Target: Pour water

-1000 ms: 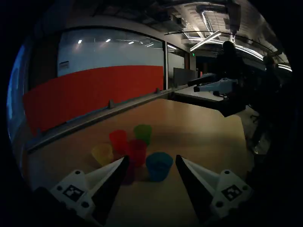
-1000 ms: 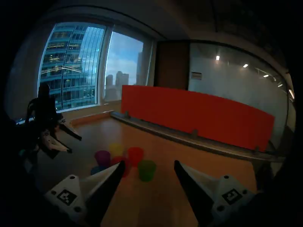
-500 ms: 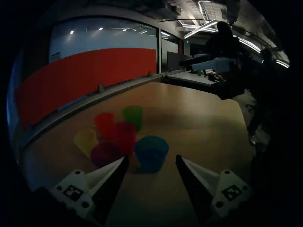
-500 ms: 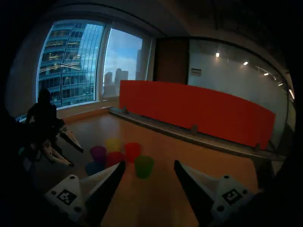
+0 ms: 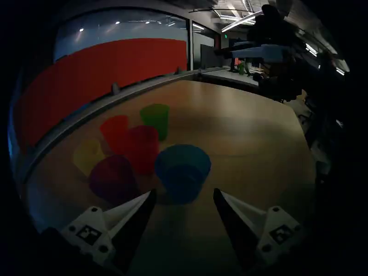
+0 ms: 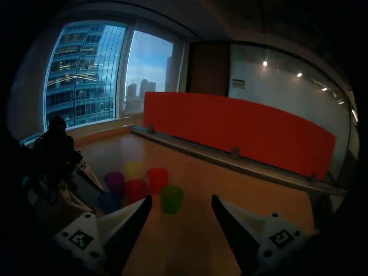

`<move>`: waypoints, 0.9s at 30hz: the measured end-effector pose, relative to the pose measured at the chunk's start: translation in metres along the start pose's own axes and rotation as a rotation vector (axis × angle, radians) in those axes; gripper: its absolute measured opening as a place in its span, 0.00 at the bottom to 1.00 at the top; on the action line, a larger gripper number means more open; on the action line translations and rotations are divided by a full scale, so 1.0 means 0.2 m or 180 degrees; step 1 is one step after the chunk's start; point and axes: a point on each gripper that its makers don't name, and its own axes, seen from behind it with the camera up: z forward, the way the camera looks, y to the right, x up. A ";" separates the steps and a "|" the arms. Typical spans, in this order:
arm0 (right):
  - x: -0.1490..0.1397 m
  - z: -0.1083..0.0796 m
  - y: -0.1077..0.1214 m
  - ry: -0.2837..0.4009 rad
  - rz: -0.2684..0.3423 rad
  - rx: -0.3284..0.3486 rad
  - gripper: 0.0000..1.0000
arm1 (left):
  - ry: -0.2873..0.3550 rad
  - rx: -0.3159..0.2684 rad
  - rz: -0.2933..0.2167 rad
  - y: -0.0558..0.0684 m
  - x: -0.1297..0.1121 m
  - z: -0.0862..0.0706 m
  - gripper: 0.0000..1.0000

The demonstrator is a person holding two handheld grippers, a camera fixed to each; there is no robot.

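In the left gripper view, your left gripper (image 5: 183,197) gapes empty at the bottom edge; the blue cup (image 5: 183,172) stands just above its tips, beside other cups (image 5: 143,148) left of centre. In the right gripper view, your right gripper (image 6: 181,202) is spread, empty; the green cup (image 6: 171,198) stands lower centre.

Office, prob. an open-plan floor in a city block. Tall window (image 6: 87,78) looks out on glass towers (image 6: 69,64) & sky. Long pale-wood counter (image 6: 198,239) w/ a red divider screen (image 6: 239,129) standing along its far edge, grey rail (image 6: 230,158) at the screen's foot. Behind the screen, a glass partition wall (image 6: 285,92) w/ ceiling spots showing in it. In the left gripper view, strip lights (image 5: 239,20) on an open ceiling & more desks (image 5: 230,76) beyond the counter. Lighting is dim overall
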 end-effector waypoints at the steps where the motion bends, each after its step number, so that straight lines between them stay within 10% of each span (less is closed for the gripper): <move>1: 0.00 0.00 0.00 -0.0006 -0.0002 0.0000 1.00 | -0.0013 -0.0004 0.0001 0.00 0.00 0.01 0.91; 27: -0.05 0.05 0.05 -0.0051 0.0037 -0.0007 1.00 | -0.0069 -0.0107 0.0082 0.00 0.10 0.21 0.88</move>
